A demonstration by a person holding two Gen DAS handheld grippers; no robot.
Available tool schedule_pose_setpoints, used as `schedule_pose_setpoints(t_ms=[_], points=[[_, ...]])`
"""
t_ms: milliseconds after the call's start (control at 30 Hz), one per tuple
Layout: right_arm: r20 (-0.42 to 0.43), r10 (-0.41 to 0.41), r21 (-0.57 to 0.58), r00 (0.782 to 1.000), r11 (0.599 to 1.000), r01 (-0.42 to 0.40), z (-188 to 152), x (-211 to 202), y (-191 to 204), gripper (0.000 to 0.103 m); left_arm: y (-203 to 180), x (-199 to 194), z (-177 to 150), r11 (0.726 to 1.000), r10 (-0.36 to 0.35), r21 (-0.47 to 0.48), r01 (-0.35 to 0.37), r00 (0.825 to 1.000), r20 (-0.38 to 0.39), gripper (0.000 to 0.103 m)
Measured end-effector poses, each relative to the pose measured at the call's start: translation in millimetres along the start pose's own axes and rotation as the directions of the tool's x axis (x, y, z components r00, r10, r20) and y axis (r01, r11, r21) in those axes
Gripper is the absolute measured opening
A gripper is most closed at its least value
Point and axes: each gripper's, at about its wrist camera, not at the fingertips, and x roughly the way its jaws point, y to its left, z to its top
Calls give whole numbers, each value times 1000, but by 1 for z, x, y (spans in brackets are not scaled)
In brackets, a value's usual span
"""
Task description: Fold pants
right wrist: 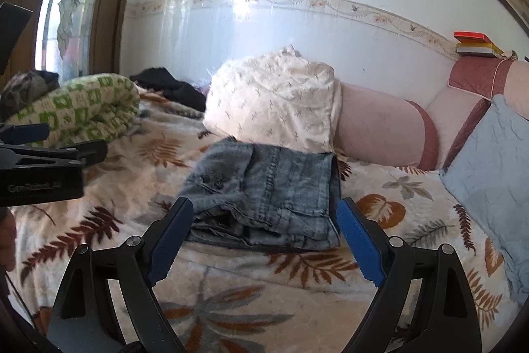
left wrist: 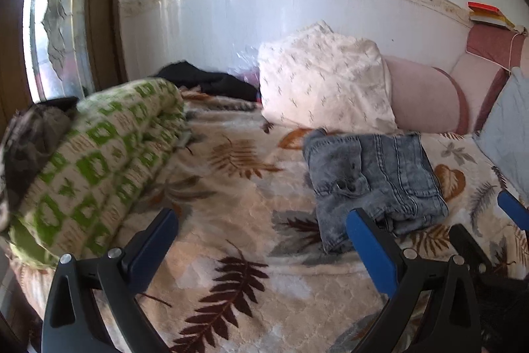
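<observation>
Since the pants (right wrist: 267, 194) lay as a compact folded bundle on the bed (right wrist: 231, 303) just before the white pillow (right wrist: 274, 98), folding looked finished; left gripper (left wrist: 261, 240) and right gripper (right wrist: 264, 237) gaped empty, next likely only withdrawal.

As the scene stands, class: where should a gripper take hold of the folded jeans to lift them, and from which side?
Probably grip the folded jeans at the stacked near edge, coming in low from the front with the open right gripper. The layers' ends bunch there, so one pinch could catch them all.

Folded pants (right wrist: 264, 187) on blanket (right wrist: 231, 286), before pillow (right wrist: 274, 98).
</observation>
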Motion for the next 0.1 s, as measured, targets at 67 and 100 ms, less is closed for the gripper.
schedule_pose_setpoints(t_ms=[67,100], points=[[-21,-15,-1,1000,1000,15,-3,4,-5,89,2,4,-2,1000,-17,-19,17,1000,-17,103],[-30,-23,1,999,1000,23,-3,6,-9,89,3,6,-2,999,-18,-28,18,999,-27,103]])
